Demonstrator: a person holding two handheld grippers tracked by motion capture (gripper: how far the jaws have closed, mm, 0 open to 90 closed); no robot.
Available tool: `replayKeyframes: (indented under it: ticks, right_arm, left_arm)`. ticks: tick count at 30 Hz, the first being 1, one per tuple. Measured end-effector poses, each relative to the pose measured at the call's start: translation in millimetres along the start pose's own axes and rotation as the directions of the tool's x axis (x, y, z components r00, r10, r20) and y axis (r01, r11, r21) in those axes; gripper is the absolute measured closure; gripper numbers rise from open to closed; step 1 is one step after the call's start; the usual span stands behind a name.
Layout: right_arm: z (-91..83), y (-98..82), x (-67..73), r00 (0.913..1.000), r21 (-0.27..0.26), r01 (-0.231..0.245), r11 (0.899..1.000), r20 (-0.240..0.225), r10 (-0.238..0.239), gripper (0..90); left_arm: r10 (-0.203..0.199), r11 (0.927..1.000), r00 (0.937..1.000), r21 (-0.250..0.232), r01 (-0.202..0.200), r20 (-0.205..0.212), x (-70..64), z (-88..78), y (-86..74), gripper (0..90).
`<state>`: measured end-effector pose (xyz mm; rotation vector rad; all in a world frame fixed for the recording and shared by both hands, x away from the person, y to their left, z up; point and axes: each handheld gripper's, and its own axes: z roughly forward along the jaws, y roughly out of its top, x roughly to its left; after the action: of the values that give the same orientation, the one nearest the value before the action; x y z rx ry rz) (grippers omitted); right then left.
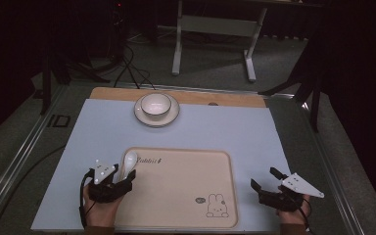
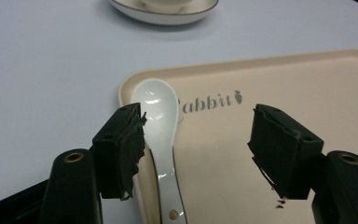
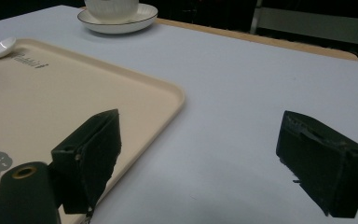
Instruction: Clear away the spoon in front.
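Left gripper [image 2: 198, 140] low over spoon [image 2: 161, 135] (jaws apart), tray [image 2: 284, 79] corner

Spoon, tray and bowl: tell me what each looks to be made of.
Spoon: probably glazed white ceramic; it throws sharp bright highlights and has a thin dark line along its handle edge.
Tray: likely matte beige plastic or melamine; dull even surface, rounded raised rim, printed lettering and a rabbit.
Bowl: seemingly glazed white ceramic with a ribbed wall, on a matching dark-rimmed saucer.

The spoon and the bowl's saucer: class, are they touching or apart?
Apart. The high view shows the spoon lying in the tray's far left corner, with bare blue mat between it and the saucer.
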<state>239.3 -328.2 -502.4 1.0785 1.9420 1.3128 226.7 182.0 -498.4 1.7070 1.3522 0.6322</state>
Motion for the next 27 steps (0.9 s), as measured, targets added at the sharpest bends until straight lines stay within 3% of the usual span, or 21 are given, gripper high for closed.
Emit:
replayKeyframes:
  ticks: [8, 20, 27]
  right_arm:
    - [-0.3, 0.1, -0.2, 1.0, -0.002, -0.001, 1.0, 0.001, 0.001, 13.7]
    - [-0.7, 0.4, -0.9, 1.0, -0.004, 0.001, 1.0, 0.005, -0.001, 13.6]
    - [-1.3, 0.4, -1.6, 0.9999, -0.005, -0.005, 1.0, 0.01, 0.005, 13.6]
  left_arm:
    - [0.022, 0.9996, 0.9998, -0.019, -0.022, -0.003, 9.3, -5.7, 15.2, 31.6]
    - [0.101, 0.993, 0.9948, -0.062, -0.101, 0.009, 24.6, -11.2, 34.7, 31.6]
    - [0.081, 0.9945, 0.9967, -0.066, -0.081, -0.002, 44.9, -3.8, 28.1, 31.7]
